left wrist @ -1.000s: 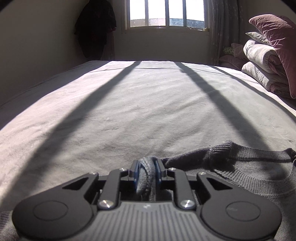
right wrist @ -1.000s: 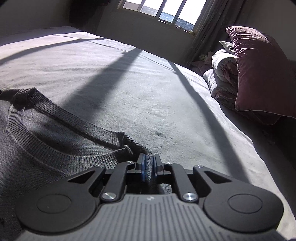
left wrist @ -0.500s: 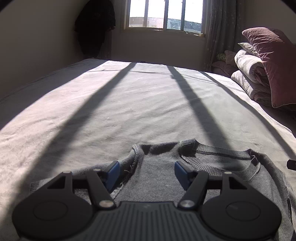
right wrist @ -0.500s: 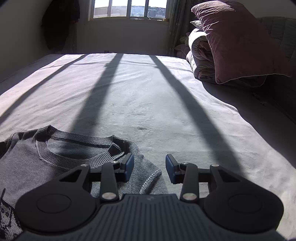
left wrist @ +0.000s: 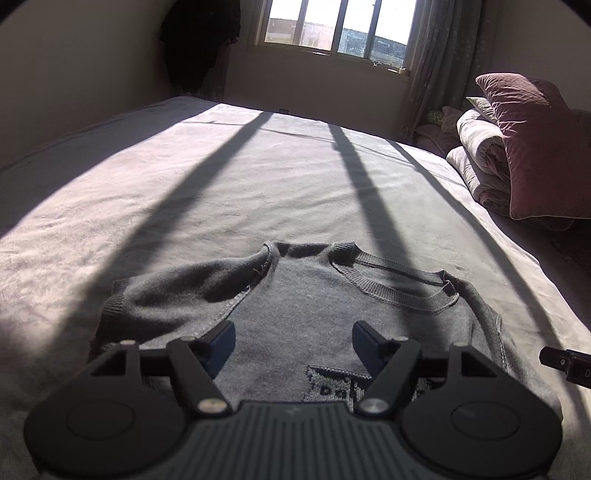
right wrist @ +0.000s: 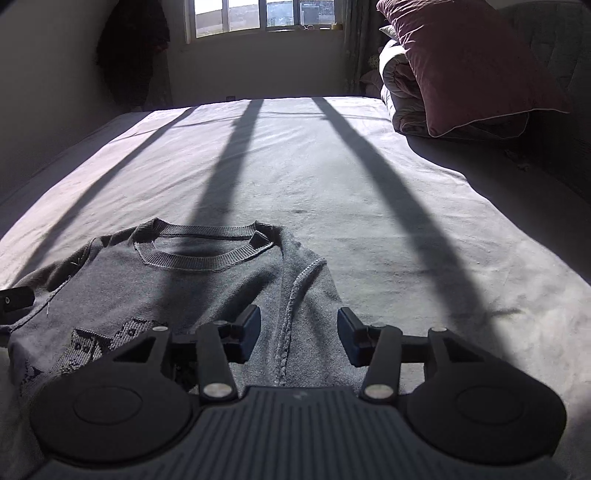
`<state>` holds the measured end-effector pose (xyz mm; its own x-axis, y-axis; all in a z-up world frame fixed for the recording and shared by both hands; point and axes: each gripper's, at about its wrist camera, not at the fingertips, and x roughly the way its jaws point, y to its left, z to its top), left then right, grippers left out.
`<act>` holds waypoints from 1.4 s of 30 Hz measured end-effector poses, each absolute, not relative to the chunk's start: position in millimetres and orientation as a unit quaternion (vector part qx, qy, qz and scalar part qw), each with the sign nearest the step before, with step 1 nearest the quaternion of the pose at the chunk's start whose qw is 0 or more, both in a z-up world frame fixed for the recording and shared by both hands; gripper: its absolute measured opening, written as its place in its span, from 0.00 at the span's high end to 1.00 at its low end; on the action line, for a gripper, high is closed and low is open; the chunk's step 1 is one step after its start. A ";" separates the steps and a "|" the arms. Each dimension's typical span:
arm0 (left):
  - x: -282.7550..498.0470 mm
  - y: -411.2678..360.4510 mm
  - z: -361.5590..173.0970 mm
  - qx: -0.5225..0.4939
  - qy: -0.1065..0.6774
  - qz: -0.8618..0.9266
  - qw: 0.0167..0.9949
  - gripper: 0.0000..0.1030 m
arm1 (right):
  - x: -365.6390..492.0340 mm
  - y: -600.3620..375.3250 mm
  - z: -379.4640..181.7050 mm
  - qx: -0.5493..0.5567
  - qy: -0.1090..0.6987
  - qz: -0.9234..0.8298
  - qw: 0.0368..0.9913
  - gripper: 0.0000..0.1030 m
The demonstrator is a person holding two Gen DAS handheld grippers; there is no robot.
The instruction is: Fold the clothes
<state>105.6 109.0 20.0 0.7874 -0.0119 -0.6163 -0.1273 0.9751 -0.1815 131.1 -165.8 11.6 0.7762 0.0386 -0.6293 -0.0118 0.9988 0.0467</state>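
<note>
Fingers (left wrist: 221,341) of the left gripper (left wrist: 293,343) are spread & still opening, nothing pinched btwn them; they hang above the chest of the grey sweater (left wrist: 314,317), no contact visible. Right gripper (right wrist: 298,334) same story: blue pads (right wrist: 252,325) apart, jaws opening, empty, hovering over the sweater's right shoulder/armhole seam. Its tip shows at the right edge of the left wrist view, & the left one's tip at the left edge of the right wrist view. Sweater lies flat, front up, on the bed (left wrist: 258,177), on the near part of it. Long axis runs near-to-far: ribbed collar (left wrist: 395,280) at the far end, pointing toward the window (left wrist: 338,26); body runs back toward the cameras & under the grippers, hem not in view. Left sleeve (left wrist: 177,288) is folded/bunched beside the body, cuff toward the left edge. Knit pattern on the chest partly hidden by the gripper. Maroon pillow (left wrist: 535,147) leans on a rolled quilt (left wrist: 476,162) at the bed's right side, well apart from the sweater. Long window-bar shadows cross the sheet & the collar.
</note>
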 end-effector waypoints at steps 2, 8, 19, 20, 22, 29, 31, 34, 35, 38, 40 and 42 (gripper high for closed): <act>93.5 110.7 19.6 -0.114 0.330 0.031 0.936 0.30 | 117.7 -164.5 14.3 0.021 0.337 0.021 0.941 0.49; 64.1 116.1 15.3 -0.114 0.352 0.033 0.929 0.28 | 84.4 -159.1 22.4 -0.014 0.339 0.044 0.940 0.43; 30.7 132.7 -8.3 -0.150 0.369 0.026 0.917 0.12 | 41.5 -151.8 9.2 -0.010 0.357 0.082 0.931 0.36; 28.8 133.5 -12.4 -0.153 0.372 0.025 0.915 0.10 | 37.9 -149.5 5.9 -0.009 0.359 0.087 0.929 0.35; 25.5 134.9 -20.0 -0.159 0.378 0.022 0.912 0.07 | 30.2 -145.4 0.3 -0.010 0.360 0.100 0.928 0.35; 22.3 135.9 -36.8 -0.170 0.401 0.001 0.900 0.01 | -6.4 -123.0 -11.6 -0.057 0.342 0.199 0.917 0.33; 20.0 134.4 -36.9 -0.161 0.398 0.000 0.903 0.01 | -15.3 -117.3 -12.5 -0.066 0.336 0.229 0.911 0.33; 17.5 134.7 -37.3 -0.164 0.398 -0.007 0.903 0.01 | -27.4 -111.3 -14.2 -0.076 0.322 0.263 0.906 0.33; 17.0 135.2 -37.5 -0.166 0.399 -0.010 0.902 0.01 | -29.7 -110.3 -15.0 -0.077 0.320 0.268 0.905 0.33; 14.7 134.4 -37.4 -0.161 0.399 -0.021 0.902 0.01 | -31.4 -109.3 -18.0 -0.076 0.324 0.287 0.898 0.38; 13.5 132.4 -36.6 -0.157 0.401 -0.032 0.902 0.01 | -31.3 -107.4 -19.8 -0.080 0.323 0.304 0.893 0.45; 13.8 131.9 -36.0 -0.162 0.402 -0.041 0.900 0.01 | -30.7 -103.2 -21.5 -0.085 0.322 0.318 0.888 0.47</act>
